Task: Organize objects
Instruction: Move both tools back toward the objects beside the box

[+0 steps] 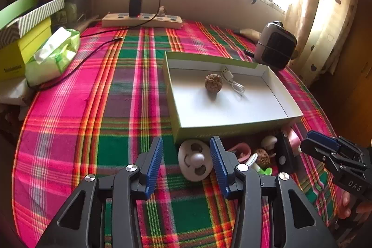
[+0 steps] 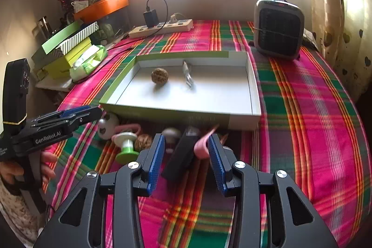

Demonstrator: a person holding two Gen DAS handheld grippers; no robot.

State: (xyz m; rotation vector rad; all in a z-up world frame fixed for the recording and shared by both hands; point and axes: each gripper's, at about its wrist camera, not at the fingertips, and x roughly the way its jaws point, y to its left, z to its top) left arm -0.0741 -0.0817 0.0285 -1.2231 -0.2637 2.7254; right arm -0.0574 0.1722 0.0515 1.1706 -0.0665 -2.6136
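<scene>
A shallow green box (image 1: 207,129) (image 2: 162,114) with a white inside lies on the plaid cloth and holds a walnut (image 1: 213,83) (image 2: 159,76) and a white USB cable (image 1: 233,83) (image 2: 188,77). Loose items lie in front of it: a white round toy (image 1: 194,160) (image 2: 107,126), a pink clip (image 1: 241,150), a second walnut (image 1: 262,157) (image 2: 143,142), a green-and-white spool (image 2: 126,150), a black block (image 1: 285,153) (image 2: 182,155) and a pink piece (image 2: 203,145). My left gripper (image 1: 186,145) is open around the white toy. My right gripper (image 2: 186,143) is open around the black block.
A small heater (image 1: 276,45) (image 2: 279,28) stands at the back right. A power strip with a black charger (image 1: 141,20) (image 2: 160,27) lies by the wall. Stacked boxes (image 1: 21,38) (image 2: 67,45) and a tissue pack (image 1: 54,54) (image 2: 89,62) sit at the left.
</scene>
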